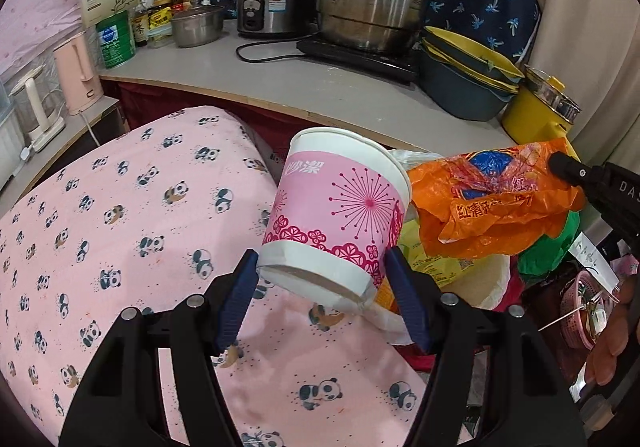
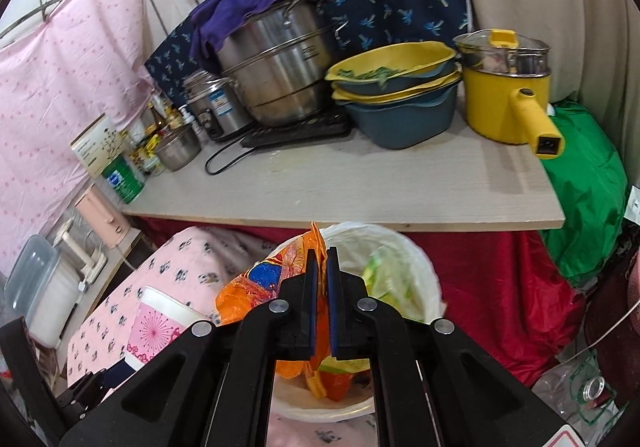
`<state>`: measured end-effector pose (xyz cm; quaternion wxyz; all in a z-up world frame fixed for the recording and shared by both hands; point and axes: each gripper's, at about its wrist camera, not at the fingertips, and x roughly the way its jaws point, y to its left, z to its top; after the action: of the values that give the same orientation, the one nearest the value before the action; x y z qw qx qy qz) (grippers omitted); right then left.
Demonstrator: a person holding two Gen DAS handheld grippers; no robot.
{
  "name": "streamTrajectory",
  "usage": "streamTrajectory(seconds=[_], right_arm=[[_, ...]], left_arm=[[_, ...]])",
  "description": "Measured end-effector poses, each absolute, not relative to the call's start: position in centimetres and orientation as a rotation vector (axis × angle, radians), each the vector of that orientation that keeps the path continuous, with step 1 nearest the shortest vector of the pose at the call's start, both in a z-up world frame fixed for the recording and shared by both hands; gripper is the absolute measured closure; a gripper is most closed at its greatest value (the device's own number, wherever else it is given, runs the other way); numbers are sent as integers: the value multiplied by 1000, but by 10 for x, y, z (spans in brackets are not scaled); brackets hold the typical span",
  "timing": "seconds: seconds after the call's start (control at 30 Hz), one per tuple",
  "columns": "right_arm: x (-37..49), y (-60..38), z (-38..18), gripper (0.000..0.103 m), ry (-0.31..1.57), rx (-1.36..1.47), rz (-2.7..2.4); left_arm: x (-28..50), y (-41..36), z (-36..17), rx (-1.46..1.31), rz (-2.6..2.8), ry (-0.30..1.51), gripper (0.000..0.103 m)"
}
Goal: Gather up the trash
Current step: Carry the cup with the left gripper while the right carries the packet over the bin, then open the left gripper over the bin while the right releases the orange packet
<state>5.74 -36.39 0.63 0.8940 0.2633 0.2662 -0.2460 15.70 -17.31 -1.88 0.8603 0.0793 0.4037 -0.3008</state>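
Both claws loaded beside the lined trash bin [image 2: 416, 259]

Left gripper [image 1: 320, 267] clamps a pink paper cup [image 1: 340, 207]; right gripper [image 2: 321, 259] pinches an orange plastic bag [image 2: 256, 283]; only the right view reveals the bin's inside.

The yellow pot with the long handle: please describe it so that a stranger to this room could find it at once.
Find the pale wooden counter along the back wall. At its right end, past the stacked blue and yellow basins, stands the yellow pot. Only it has a glass lid with a yellow knob and a thick, straight yellow handle pointing forward over the counter's edge.

The bin [image 2: 420, 267] mouth lies open below; the shelf [image 2: 360, 187] edge overhangs behind it.
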Motion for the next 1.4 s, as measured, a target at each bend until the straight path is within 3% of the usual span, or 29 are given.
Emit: streamTrajectory(seconds=[0.6, 0.93, 1.3, 1.4], right_arm=[[43, -424, 0, 98, 542, 551, -631], [91, -409, -7, 98, 592, 510, -556], [123, -376, -16, 77, 642, 476, -462], [120, -374, -11, 77, 638, 470, -462]], left_arm=[[165, -257, -51, 252, -735, 925, 41], [186, -236, -58, 181, -657, 947, 28], [196, -207, -51, 148, -595, 927, 25], [195, -204, -48, 143, -592, 922, 24]])
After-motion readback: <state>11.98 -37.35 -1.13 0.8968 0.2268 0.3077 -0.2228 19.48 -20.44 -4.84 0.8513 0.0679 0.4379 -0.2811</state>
